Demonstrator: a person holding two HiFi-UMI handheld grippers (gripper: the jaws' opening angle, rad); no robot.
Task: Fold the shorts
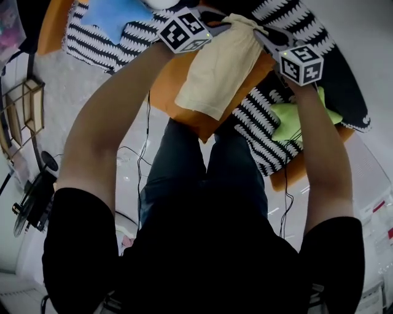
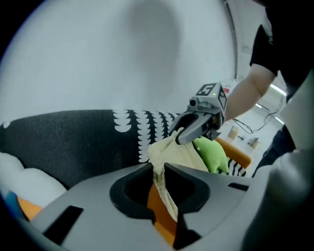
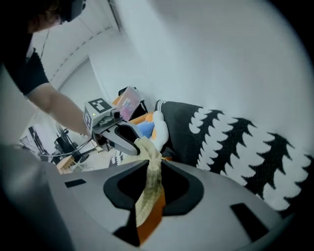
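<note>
The cream shorts [image 1: 218,70] hang in the air over an orange cushion [image 1: 175,98], held by their upper edge at two corners. My left gripper [image 1: 226,23] is shut on the left corner, and my right gripper [image 1: 263,35] is shut on the right corner. In the left gripper view the cloth [image 2: 179,152] is pinched between my left gripper's [image 2: 159,169] jaws, and the right gripper [image 2: 184,135] bites the far corner. In the right gripper view a bunched strip of shorts [image 3: 149,188] passes between my right gripper's [image 3: 154,166] jaws, with the left gripper [image 3: 131,145] beyond.
A black-and-white patterned blanket [image 1: 264,144] covers the surface under the cushion. A green cloth [image 1: 298,116] lies at the right, a blue cloth [image 1: 116,15] at the top left. The person's jeans-clad legs [image 1: 184,178] are below. A wooden rack [image 1: 24,104] and cables [image 1: 144,147] are on the floor.
</note>
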